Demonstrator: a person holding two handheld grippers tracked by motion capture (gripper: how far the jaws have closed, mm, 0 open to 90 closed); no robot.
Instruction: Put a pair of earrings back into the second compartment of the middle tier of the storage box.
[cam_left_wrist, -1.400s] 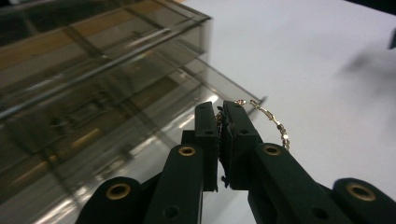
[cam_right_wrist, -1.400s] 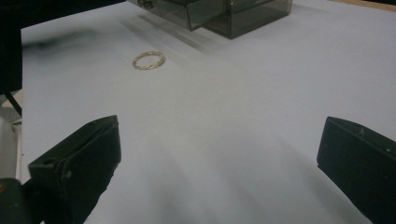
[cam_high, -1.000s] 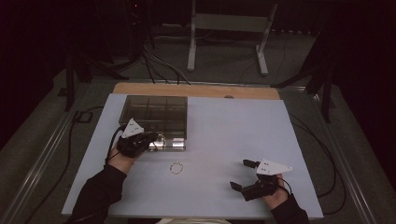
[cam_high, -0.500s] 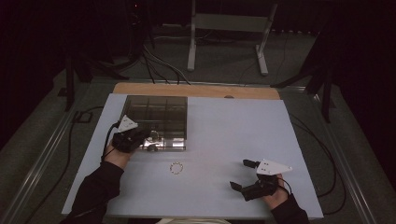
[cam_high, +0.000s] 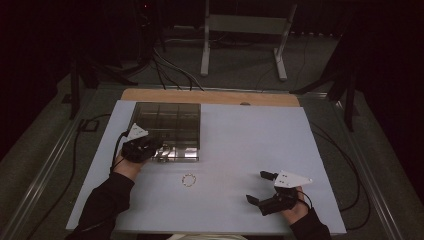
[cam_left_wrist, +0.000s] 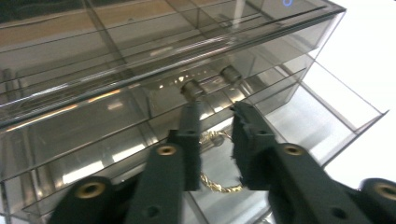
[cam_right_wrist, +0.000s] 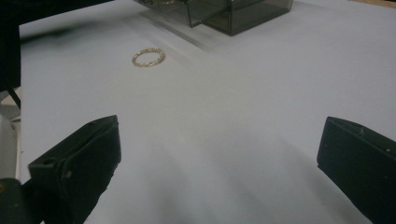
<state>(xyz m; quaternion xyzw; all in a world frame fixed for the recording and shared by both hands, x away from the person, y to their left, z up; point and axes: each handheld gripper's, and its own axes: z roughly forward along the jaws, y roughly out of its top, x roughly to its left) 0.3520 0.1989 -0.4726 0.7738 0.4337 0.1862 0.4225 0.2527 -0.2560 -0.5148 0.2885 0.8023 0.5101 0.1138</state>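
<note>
My left tool (cam_left_wrist: 215, 109) has just let its jaws part; a small gap now, nothing pinched. They hang over the pulled-out drawer (cam_left_wrist: 327, 100) of the smoked clear organizer box (cam_high: 167, 120), and a gold chain (cam_left_wrist: 215, 186) lies on the drawer floor below and between them. I read that as the chain dropped off: one piece stowed. Left hand barely shifted toward the box since a second ago. The gold ring (cam_high: 188, 180) sits on the white tabletop (cam_high: 250, 150), in front of the box, apart from both tools. Right tool (cam_high: 264, 189) spread wide, empty, same place as before. Ring probably goes next.
</note>
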